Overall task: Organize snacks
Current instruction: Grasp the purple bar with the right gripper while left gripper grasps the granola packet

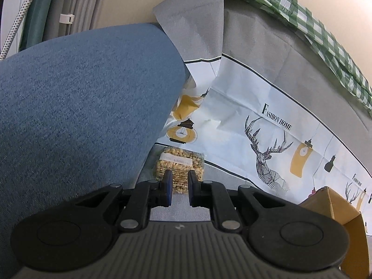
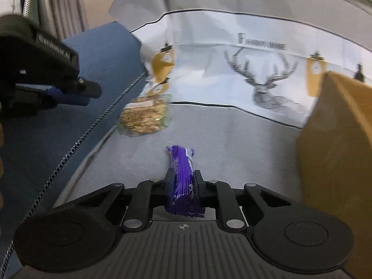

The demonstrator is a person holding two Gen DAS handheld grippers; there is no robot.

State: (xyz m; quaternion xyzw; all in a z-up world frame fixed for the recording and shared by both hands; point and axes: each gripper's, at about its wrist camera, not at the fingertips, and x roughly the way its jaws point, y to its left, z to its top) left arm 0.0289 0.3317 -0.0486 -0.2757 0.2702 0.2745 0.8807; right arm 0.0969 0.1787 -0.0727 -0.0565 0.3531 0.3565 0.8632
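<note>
My right gripper point(image 2: 182, 182) is shut on a purple foil snack bar point(image 2: 180, 160), whose far end sticks out ahead of the fingers over the grey cloth point(image 2: 232, 139). A clear packet of golden crunchy snack point(image 2: 144, 118) lies further ahead on the left, beside the zipped edge of a blue fabric bag point(image 2: 69, 139). In the left wrist view the same packet point(image 1: 179, 162) lies just beyond my left gripper point(image 1: 180, 183). Its blue pads stand almost together with nothing between them. In the right wrist view the left gripper point(image 2: 76, 95) hovers over the blue bag.
The blue bag point(image 1: 81, 104) fills the left side. A brown cardboard box point(image 2: 337, 151) stands close on the right, its corner point(image 1: 337, 209) showing at the lower right. The deer-printed cloth point(image 1: 267, 151) rises behind, with green checked fabric point(image 1: 302, 18) above it.
</note>
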